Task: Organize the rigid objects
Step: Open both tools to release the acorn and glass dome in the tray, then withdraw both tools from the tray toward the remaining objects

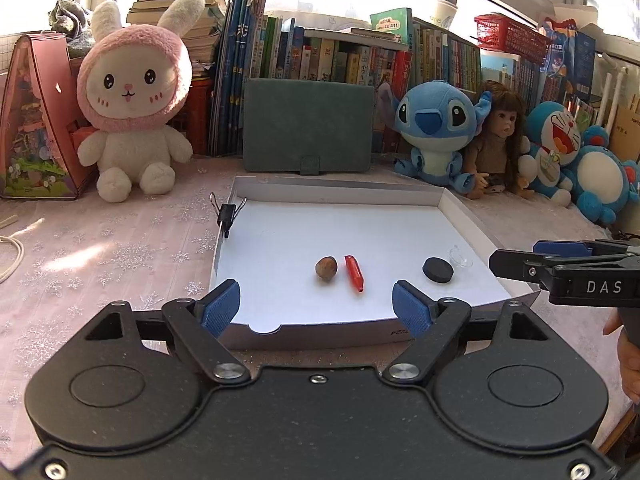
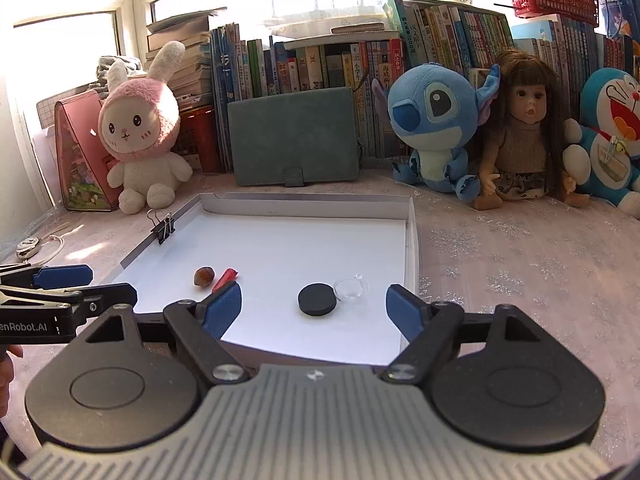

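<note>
Four small objects lie inside the shallow white cardboard tray [image 1: 452, 208], toward its near edge. In the left wrist view a brown nut [image 1: 326, 267] sits just left of centre, with a red pointed cap [image 1: 354, 273] just beside it on the right, apart from it. Further right a black disc [image 1: 438, 269] lies flat, and a small clear dish [image 1: 461, 256] sits at its upper right; whether they touch cannot be told. A black binder clip [image 1: 228, 213] is clamped on the tray's left wall, handles raised.

The left gripper [image 1: 316, 306] fills the lower part of its own view, tilted down toward the tray's near edge. Its blue pads [image 1: 221, 307] stand wide apart with nothing between them. The right gripper [image 2: 314, 306] is angled down likewise over the near rim, jaws spread wide and empty; the disc and dish lie beyond its tips. Each gripper shows from the side at the edge of the other's view.

Behind the tray lean a green case [image 1: 308, 128], a pink rabbit plush [image 1: 134, 96] at upper left, and a blue plush [image 1: 434, 128] at right.
</note>
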`<state>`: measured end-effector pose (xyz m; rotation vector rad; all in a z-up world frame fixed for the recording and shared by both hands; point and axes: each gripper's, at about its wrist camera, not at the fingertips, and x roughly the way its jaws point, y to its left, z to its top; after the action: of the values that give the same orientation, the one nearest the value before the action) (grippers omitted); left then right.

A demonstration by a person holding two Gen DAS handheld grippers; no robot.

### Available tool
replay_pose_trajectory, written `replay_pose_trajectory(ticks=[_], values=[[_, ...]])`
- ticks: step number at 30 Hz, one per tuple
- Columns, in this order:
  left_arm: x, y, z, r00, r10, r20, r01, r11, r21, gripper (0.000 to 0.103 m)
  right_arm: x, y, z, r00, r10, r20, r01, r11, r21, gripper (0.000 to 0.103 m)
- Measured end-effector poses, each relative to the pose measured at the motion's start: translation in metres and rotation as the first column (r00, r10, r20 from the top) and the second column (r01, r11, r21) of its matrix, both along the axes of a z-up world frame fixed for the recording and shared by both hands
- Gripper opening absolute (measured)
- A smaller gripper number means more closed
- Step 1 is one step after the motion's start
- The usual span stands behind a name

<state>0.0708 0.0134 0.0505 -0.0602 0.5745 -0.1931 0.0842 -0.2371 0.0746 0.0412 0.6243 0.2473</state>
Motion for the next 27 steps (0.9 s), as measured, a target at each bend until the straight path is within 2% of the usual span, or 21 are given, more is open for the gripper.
replay_pose_trajectory(ticks=[13, 20, 27], values=[[-0.053, 0.022, -0.026, 0.998, 0.068, -0.011, -0.068, 0.998, -0.014, 0.083, -0.046, 0.006, -0.019, 0.999, 0.024, 0.043, -0.024, 1.0, -0.007, 0.089], [-0.074, 0.037, -0.036, 0.996, 0.084, -0.034, -0.085, 0.996, -0.034, 0.083, -0.065, 0.001, -0.024, 0.999, 0.006, 0.05, -0.003, 0.999, -0.044, 0.09], [-0.082, 0.049, -0.045, 0.992, 0.103, -0.074, -0.104, 0.994, -0.018, 0.074, -0.072, -0.006, -0.031, 1.0, -0.009, 0.021, 0.011, 0.996, -0.092, 0.09]])
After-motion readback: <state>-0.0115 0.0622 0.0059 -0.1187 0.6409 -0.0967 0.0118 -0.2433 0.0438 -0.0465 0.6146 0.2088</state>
